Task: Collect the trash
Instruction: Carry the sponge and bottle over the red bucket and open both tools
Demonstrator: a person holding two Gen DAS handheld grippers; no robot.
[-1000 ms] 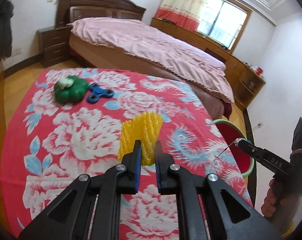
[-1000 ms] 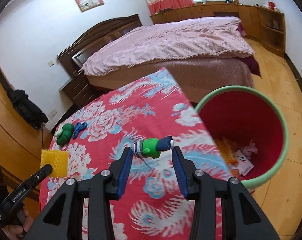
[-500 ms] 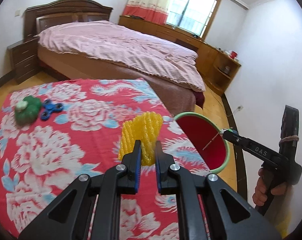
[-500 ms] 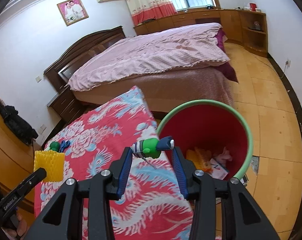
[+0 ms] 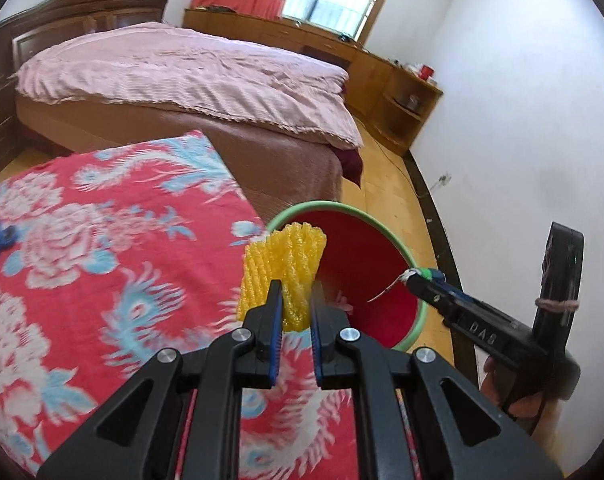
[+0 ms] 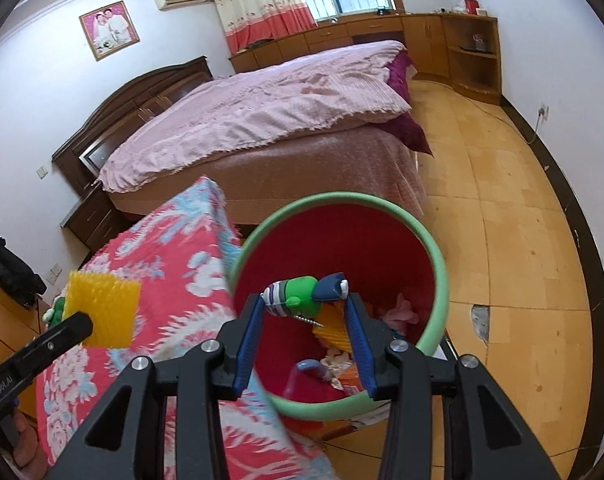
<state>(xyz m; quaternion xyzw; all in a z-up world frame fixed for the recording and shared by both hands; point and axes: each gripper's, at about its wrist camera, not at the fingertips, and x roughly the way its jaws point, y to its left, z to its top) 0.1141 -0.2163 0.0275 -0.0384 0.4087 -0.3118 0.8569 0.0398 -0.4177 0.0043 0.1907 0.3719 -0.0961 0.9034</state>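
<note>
Right tool (image 6: 305,312) tilts down, gripping toy (image 6: 302,300) over bin (image 6: 438,264)

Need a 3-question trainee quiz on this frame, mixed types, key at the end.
1. True or false: the left gripper is shut on the yellow foam net.
2. The right gripper holds: A) a blue fidget spinner B) a green, blue and striped tube-like piece of trash C) nothing.
3. Fill in: the red bin with the green rim already holds ____.

Key: 1 true. 2 B; the tube-like piece of trash sits between the pads, over the bin. 3 trash: a yellow net and paper scraps lie at the bottom.
</note>
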